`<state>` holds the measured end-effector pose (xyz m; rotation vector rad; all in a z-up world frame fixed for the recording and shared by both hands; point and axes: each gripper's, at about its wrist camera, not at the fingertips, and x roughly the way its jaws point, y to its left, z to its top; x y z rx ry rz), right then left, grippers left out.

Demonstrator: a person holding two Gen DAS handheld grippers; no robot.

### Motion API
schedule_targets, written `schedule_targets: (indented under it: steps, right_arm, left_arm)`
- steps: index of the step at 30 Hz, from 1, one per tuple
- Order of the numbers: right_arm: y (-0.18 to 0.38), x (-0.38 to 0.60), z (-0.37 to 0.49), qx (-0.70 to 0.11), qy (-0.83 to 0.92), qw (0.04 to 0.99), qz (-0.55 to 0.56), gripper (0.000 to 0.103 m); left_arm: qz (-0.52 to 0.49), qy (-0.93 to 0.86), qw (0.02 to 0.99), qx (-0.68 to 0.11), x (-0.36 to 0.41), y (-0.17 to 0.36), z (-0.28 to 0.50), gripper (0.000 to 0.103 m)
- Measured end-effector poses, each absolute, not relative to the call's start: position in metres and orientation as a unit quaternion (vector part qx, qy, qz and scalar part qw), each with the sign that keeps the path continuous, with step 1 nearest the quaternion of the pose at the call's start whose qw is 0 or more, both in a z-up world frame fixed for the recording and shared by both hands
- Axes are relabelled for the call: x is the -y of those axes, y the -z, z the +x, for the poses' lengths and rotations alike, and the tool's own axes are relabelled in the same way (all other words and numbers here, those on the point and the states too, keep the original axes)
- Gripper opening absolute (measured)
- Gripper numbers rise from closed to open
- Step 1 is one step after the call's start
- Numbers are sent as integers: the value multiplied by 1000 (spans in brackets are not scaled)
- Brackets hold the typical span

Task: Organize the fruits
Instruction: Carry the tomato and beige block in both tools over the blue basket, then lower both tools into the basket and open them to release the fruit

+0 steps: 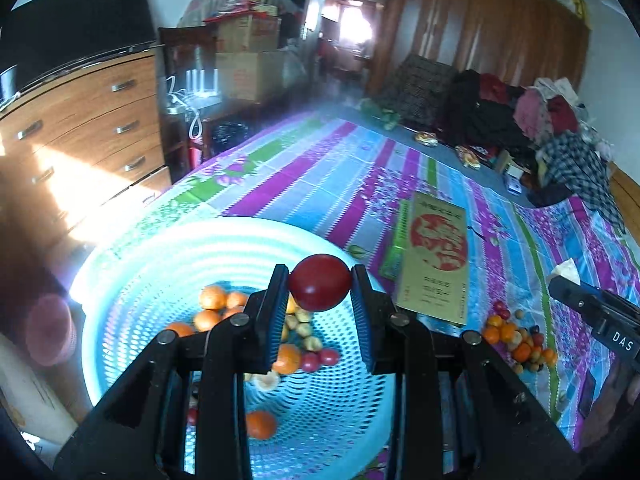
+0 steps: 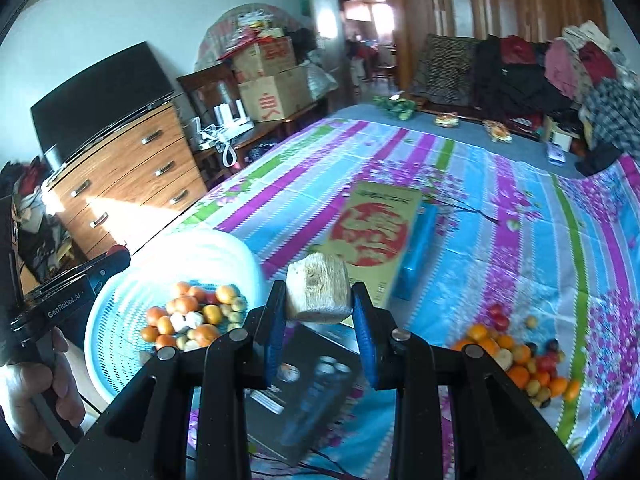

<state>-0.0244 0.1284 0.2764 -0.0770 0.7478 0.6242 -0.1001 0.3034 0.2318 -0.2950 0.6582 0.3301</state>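
The left claw [image 1: 320, 286] grips a glossy, dark-red round fruit [image 1: 319, 288] above the pale-blue perforated plastic basket [image 1: 120, 280], while the right claw [image 2: 319, 296] clamps a pale, rough-cut cylindrical fruit chunk [image 2: 318, 294] over the bed.

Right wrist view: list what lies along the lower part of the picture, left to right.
Hand holding the left gripper → blue basket of fruit → pale chunk in the right gripper → loose fruit pile on the cloth.
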Motion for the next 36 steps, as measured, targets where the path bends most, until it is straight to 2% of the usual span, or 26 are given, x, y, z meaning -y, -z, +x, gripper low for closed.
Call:
schedule_targets:
  steps: [9, 20, 36]
  right_arm:
    - [-270, -204, -31, -386, -355, 849, -65, 36]
    - [-227, -273, -38, -440, -386, 802, -119, 36]
    - [-196, -300, -41, -470, -388, 780, -142, 36]
  left_arm:
    - [-171, -190, 908, -331, -341, -214, -118, 32]
    - [-187, -186, 884, -386, -368, -177, -123, 32]
    - [-202, -182, 864, -423, -384, -154, -129, 32]
